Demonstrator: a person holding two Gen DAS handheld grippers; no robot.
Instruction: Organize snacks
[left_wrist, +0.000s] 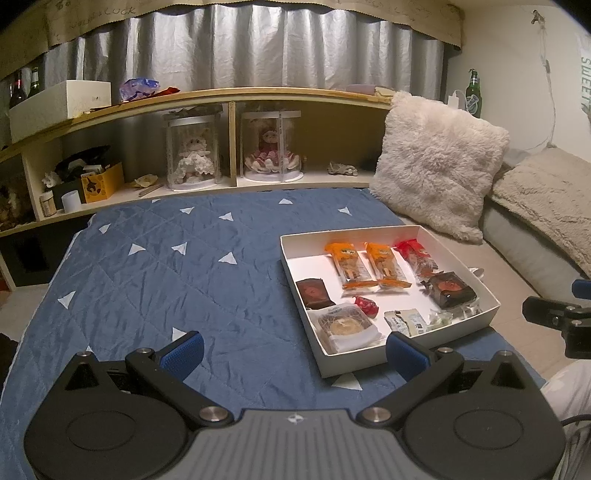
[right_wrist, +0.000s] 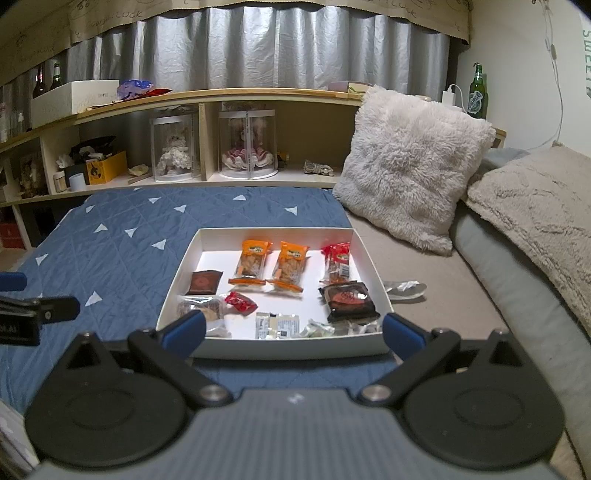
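A shallow white box lies on the blue quilt and holds several wrapped snacks: two orange packets, a red packet, a dark brown cake pack, a small brown square pack, a red candy and a round pastry in clear wrap. My left gripper hangs open over the quilt, left of the box's near corner. My right gripper stands open at the box's near edge, empty.
A fluffy cushion leans behind the box, with a beige blanket to the right. A crumpled clear wrapper lies just right of the box. Wooden shelves with boxed dolls run along the back.
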